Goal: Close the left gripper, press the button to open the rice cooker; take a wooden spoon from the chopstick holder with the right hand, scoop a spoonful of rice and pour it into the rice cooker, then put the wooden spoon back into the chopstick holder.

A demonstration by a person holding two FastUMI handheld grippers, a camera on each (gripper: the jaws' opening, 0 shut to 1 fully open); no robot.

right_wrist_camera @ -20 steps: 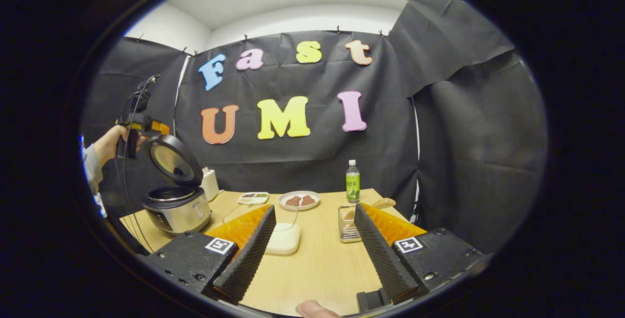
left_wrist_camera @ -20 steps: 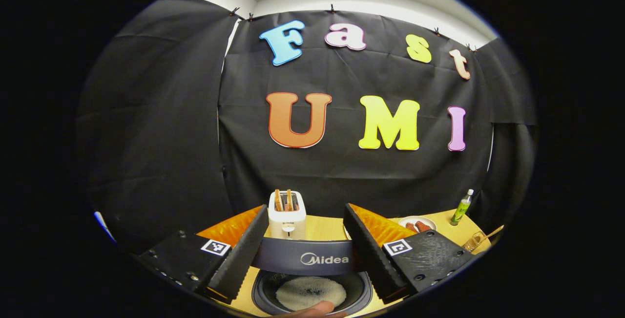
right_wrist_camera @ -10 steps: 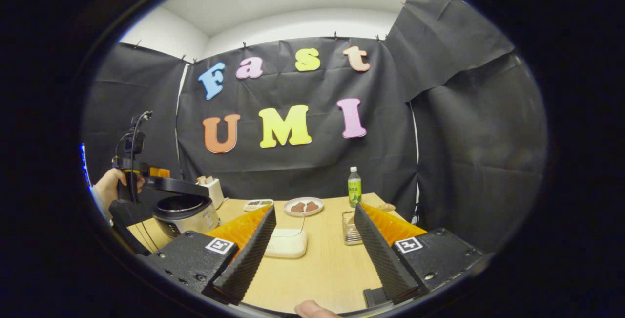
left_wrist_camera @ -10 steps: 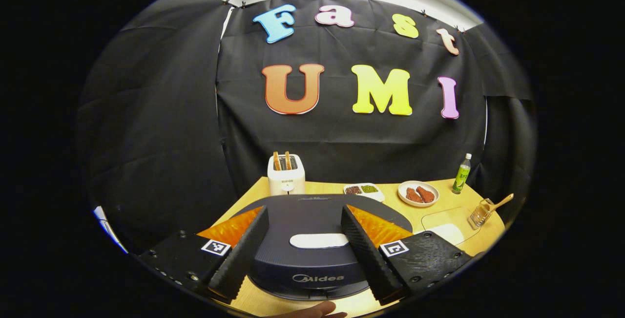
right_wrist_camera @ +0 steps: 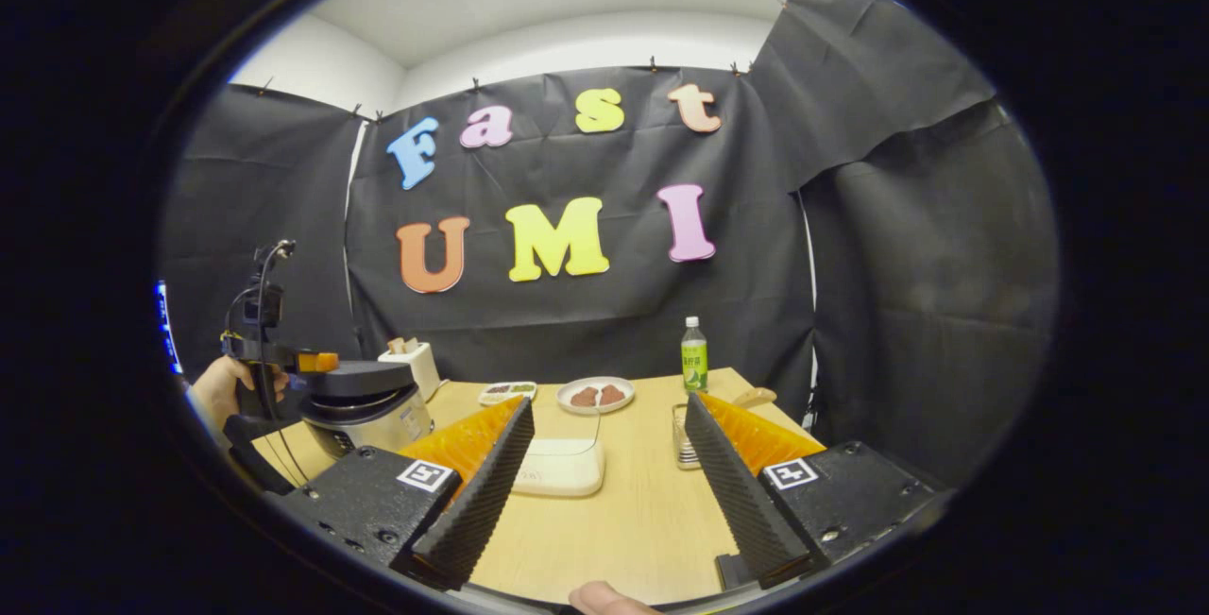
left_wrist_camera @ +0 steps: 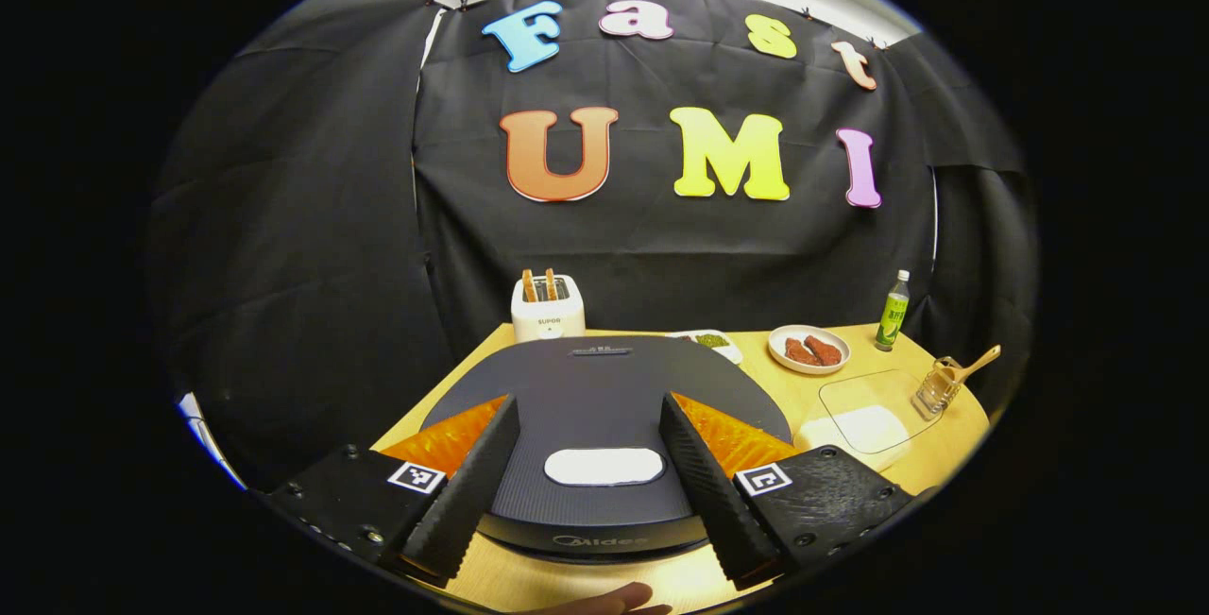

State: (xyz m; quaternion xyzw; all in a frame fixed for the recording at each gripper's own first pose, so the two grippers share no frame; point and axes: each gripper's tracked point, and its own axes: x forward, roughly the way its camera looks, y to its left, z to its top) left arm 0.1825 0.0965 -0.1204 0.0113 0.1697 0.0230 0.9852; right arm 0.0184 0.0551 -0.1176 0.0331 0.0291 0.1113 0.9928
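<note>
The dark rice cooker point(left_wrist_camera: 604, 388) sits close below my left gripper point(left_wrist_camera: 587, 407), its lid down flat and its white button point(left_wrist_camera: 604, 466) between the open fingers. In the right gripper view the cooker point(right_wrist_camera: 368, 402) stands at the table's left, with a hand point(right_wrist_camera: 212, 388) holding the left gripper point(right_wrist_camera: 312, 362) at lid height. The wooden spoon point(left_wrist_camera: 973, 365) stands in the clear chopstick holder point(left_wrist_camera: 935, 390) at the right. My right gripper point(right_wrist_camera: 609, 402) hovers open and empty over the table, the holder point(right_wrist_camera: 682, 435) just beyond its right finger. A white rice box point(right_wrist_camera: 562, 466) lies ahead.
A toaster point(left_wrist_camera: 548, 308) stands behind the cooker by the wall. A small dish point(left_wrist_camera: 713, 341), a plate of brown food point(left_wrist_camera: 808, 350) and a green bottle point(left_wrist_camera: 893, 311) line the far side of the wooden table point(right_wrist_camera: 623, 521). The rice box point(left_wrist_camera: 864, 417) has a clear lid.
The cooker's lid has swung from upright to flat and closed, hiding the rice inside. My left gripper came down with it. The right gripper barely moved.
</note>
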